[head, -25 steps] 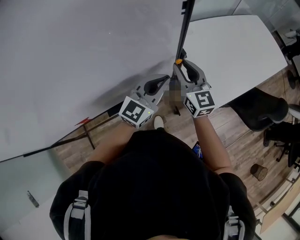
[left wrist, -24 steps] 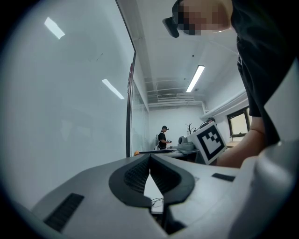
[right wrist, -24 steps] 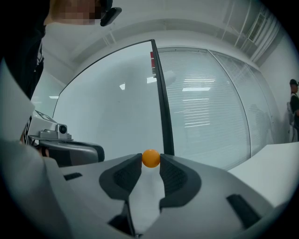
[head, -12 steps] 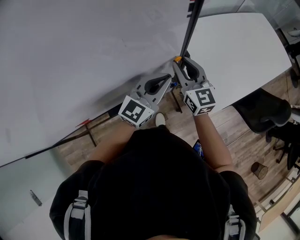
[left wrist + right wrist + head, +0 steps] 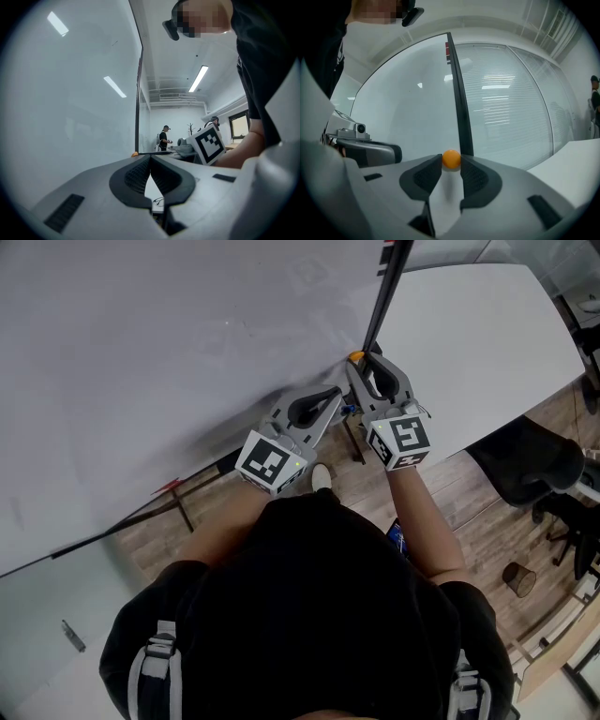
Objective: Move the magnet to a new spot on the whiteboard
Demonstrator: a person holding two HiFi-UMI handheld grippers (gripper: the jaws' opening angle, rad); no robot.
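Beside the whiteboard point(image 5: 141, 343), right gripper point(image 5: 451, 163) fingers barely pinch the orange magnet point(image 5: 451, 158), which may slip; left gripper point(image 5: 150, 158) fingers closed, empty.

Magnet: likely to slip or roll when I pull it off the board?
Probably slippery: the magnet looks round and smooth, pinched only at the fingers' tips. It seems to sit on the whiteboard, so expect resistance, then sudden release. Dropped, it would likely roll.
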